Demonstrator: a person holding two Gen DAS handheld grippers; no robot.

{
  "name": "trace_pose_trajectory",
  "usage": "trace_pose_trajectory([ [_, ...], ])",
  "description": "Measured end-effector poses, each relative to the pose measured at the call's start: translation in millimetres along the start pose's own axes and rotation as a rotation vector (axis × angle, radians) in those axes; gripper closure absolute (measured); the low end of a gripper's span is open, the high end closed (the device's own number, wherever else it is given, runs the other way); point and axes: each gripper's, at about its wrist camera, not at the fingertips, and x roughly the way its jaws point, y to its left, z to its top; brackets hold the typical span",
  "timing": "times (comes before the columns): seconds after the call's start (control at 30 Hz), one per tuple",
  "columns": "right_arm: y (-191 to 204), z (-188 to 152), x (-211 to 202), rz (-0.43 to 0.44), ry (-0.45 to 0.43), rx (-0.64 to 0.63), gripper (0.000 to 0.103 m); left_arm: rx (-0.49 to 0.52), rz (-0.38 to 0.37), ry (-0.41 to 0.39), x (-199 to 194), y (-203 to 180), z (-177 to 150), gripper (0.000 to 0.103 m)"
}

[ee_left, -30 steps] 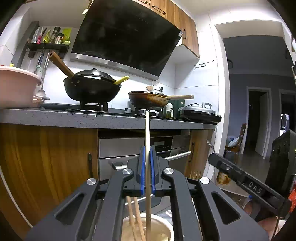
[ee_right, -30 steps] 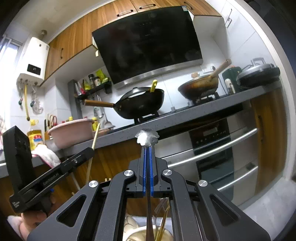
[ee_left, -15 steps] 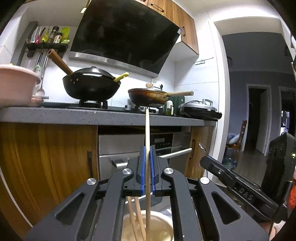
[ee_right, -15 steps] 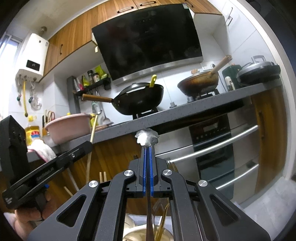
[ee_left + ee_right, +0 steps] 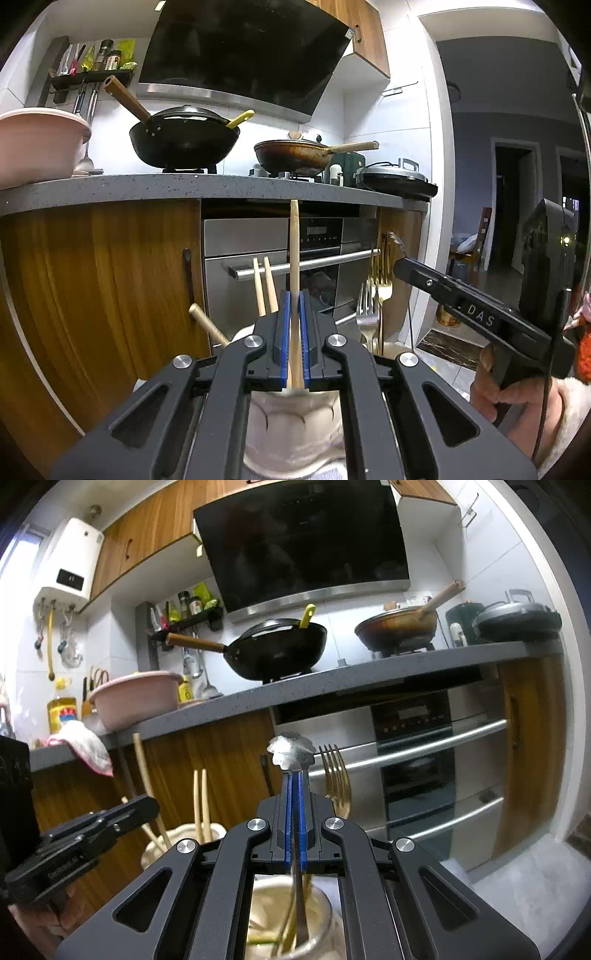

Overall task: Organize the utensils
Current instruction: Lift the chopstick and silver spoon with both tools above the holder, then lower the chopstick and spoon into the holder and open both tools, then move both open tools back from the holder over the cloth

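Observation:
My left gripper [image 5: 294, 306] is shut on an upright wooden chopstick [image 5: 294, 251], its lower end over a cream holder [image 5: 295, 424] with more chopsticks [image 5: 265, 288] standing in it. My right gripper [image 5: 294, 786] is shut on a silver utensil with a scalloped end [image 5: 291, 752], its lower part down inside a second cream holder [image 5: 288, 919] that also has a gold fork [image 5: 335, 775]. The right gripper [image 5: 402, 264] shows at the right of the left wrist view beside gold forks [image 5: 375, 302]. The left gripper [image 5: 144, 806] shows at the left of the right wrist view.
A grey counter [image 5: 207, 184] runs above wooden cabinets [image 5: 99, 280] and a steel oven [image 5: 317, 254]. A black wok [image 5: 184, 138], a brown pan [image 5: 295, 157] and a pink basin [image 5: 37, 144] stand on it. A doorway opens at the right [image 5: 513, 206].
Both grippers have sunk lower with their utensils toward the holders. The counter has risen in both views and more chopsticks and forks show.

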Motion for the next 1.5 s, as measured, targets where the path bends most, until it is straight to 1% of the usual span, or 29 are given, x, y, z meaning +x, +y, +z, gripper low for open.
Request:
trace_pose_trajectory([
  [0.1, 0, -2, -2, -0.006, 0.026, 0.002, 0.099, -0.007, -0.014, 0.028, -2, 2, -7, 0.098],
  [0.17, 1, -6, -3, -0.017, 0.049, -0.004, 0.099, 0.007, -0.005, 0.05, 0, 1, -11, 0.098],
  [0.33, 1, -12, 0, -0.044, 0.09, -0.013, 0.099, 0.017, -0.001, 0.066, 2, 1, -14, 0.098],
  [0.43, -4, -15, 2, -0.05, 0.114, 0.008, 0.099, 0.016, 0.013, 0.083, 5, 2, -16, 0.097],
  [0.63, -8, -17, 3, -0.065, 0.13, 0.022, 0.097, 0.013, 0.023, 0.089, 7, 4, -17, 0.096],
  [0.7, -10, -19, 4, -0.072, 0.136, 0.024, 0.096, 0.014, 0.027, 0.087, 6, 5, -17, 0.087],
  [0.73, -10, -19, 4, -0.075, 0.138, 0.026, 0.095, 0.013, 0.028, 0.085, 5, 5, -18, 0.075],
  [0.77, -11, -19, 4, -0.074, 0.14, 0.029, 0.093, 0.012, 0.031, 0.08, 4, 5, -18, 0.07],
  [0.83, -13, -20, 5, -0.068, 0.143, 0.042, 0.087, 0.012, 0.031, 0.075, 3, 5, -17, 0.07],
  [0.87, -13, -20, 4, -0.064, 0.143, 0.048, 0.086, 0.012, 0.032, 0.072, 2, 5, -17, 0.069],
  [0.9, -13, -20, 4, -0.056, 0.142, 0.052, 0.082, 0.011, 0.033, 0.071, 2, 5, -17, 0.067],
  [0.97, -12, -20, 4, -0.047, 0.138, 0.053, 0.075, 0.01, 0.04, 0.064, 1, 5, -17, 0.058],
  [1.0, -12, -20, 3, -0.041, 0.134, 0.054, 0.07, 0.01, 0.043, 0.061, 0, 5, -17, 0.055],
  [1.07, -12, -19, 2, -0.034, 0.127, 0.057, 0.061, 0.005, 0.051, 0.048, -3, 6, -15, 0.044],
  [1.1, -12, -19, 1, -0.028, 0.121, 0.06, 0.051, 0.003, 0.052, 0.045, -4, 6, -15, 0.041],
  [1.13, -11, -18, 0, -0.024, 0.116, 0.063, 0.04, -0.002, 0.055, 0.04, -5, 7, -14, 0.034],
  [1.17, -11, -18, -1, -0.023, 0.111, 0.064, 0.036, -0.006, 0.059, 0.035, -5, 8, -14, 0.03],
  [1.2, -11, -17, -2, -0.022, 0.106, 0.064, 0.03, -0.011, 0.061, 0.032, -6, 9, -13, 0.029],
  [1.23, -11, -16, -3, -0.017, 0.103, 0.066, 0.025, -0.016, 0.063, 0.029, -7, 10, -13, 0.025],
  [1.3, -12, -14, -4, -0.012, 0.094, 0.072, 0.023, -0.022, 0.076, 0.018, -9, 11, -13, 0.018],
  [1.37, -14, -12, -8, -0.016, 0.078, 0.078, 0.018, -0.028, 0.091, 0.004, -11, 13, -12, 0.006],
  [1.43, -15, -10, -10, -0.028, 0.066, 0.081, 0.013, -0.037, 0.103, -0.009, -13, 14, -12, 0.006],
  [1.5, -18, -8, -14, -0.046, 0.054, 0.088, 0.011, -0.038, 0.109, -0.009, -13, 15, -12, 0.006],
])
